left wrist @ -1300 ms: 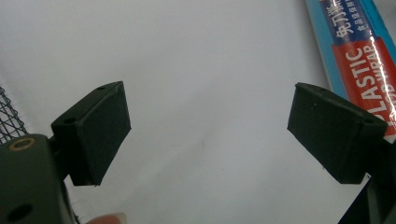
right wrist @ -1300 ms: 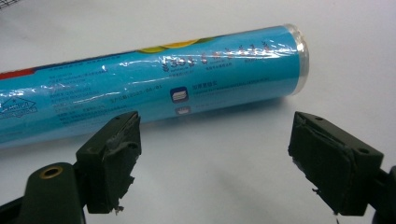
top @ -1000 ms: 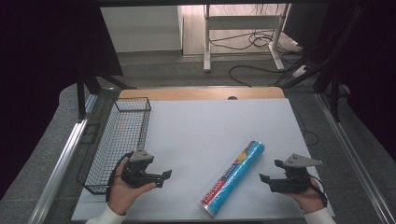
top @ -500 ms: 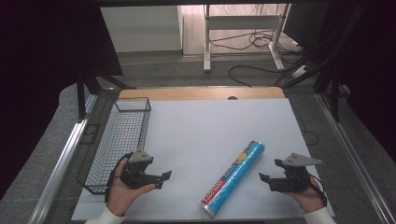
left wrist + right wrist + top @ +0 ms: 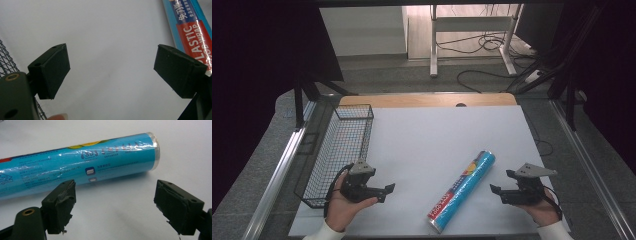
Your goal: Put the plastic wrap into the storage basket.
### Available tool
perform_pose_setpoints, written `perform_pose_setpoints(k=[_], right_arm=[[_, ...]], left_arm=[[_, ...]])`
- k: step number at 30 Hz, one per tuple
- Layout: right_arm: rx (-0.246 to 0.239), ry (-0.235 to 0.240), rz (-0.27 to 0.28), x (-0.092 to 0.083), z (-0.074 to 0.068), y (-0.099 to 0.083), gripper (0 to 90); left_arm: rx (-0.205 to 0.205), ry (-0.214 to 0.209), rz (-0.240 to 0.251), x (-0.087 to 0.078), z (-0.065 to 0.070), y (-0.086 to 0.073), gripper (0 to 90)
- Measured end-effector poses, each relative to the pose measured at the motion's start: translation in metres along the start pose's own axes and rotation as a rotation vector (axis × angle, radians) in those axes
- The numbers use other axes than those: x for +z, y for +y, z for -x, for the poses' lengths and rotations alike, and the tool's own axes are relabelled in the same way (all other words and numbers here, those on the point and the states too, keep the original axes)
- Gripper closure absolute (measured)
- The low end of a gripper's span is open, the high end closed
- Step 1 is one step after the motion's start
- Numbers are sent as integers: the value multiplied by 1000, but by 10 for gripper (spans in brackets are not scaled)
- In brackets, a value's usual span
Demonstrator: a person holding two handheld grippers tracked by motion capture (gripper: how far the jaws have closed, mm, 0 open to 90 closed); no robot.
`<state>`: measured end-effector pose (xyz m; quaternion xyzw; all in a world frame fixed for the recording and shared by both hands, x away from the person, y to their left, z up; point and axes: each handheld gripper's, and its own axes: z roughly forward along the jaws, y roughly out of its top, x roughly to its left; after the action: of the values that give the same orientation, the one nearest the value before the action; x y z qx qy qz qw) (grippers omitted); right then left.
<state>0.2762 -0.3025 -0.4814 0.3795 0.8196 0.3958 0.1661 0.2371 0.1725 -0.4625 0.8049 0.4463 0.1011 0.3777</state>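
- While both hands rest near the bench's near edge, we see the roll of plastic wrap lying flat between them, closer to the near right corner than to the near left one.
- Its long axis runs on a slant: one end sits almost at the near edge, the other points away toward the far right corner.
- We hold the right gripper just beside the roll's farther half, jaws spread wide with nothing between them; in the right gripper view the roll lies crosswise straight ahead of the jaws, apart from them, its clear-capped end off to one side.
- We hold the left gripper near the near left corner, beside the wire basket, also spread wide and empty (a fingertip shows at the bottom of its own view).
- In the left gripper view the roll shows at the edge of the frame past one jaw, so this gripper is aimed at bare bench rather than squarely at the roll.
- We judge the right gripper the nearer and better lined up: the roll lies toward the bench's middle from it, broadside to the jaws, so a short push forward would bring the jaws astride the tube.
- The basket stands along the left edge, well apart from the roll, with the left gripper between them.
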Motion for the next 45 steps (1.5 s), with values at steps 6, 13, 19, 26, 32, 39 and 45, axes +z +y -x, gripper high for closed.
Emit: perform_pose_setpoints(k=[6, 13, 19, 26, 32, 39, 45], right_arm=[[24, -9, 13, -2, 1, 2, 184], [56, -46, 38, -9, 11, 0, 187], [57, -55, 40, -9, 16, -2, 198], [54, -56, 34, -8, 16, -2, 203], [60, -71, 33, -8, 19, -4, 203], [63, -75, 26, -7, 21, -6, 202], [61, -79, 24, -7, 21, -6, 202]], left_arm=[[-1, -4, 0, -3, 5, 5, 133], [17, -33, -16, 3, 24, 26, 135], [52, -85, -30, 12, 42, 43, 136], [63, -114, -41, 21, 51, 53, 136], [68, -145, -65, 37, 63, 62, 136], [85, -167, -91, 55, 76, 74, 136], [90, -192, -116, 76, 89, 86, 136]])
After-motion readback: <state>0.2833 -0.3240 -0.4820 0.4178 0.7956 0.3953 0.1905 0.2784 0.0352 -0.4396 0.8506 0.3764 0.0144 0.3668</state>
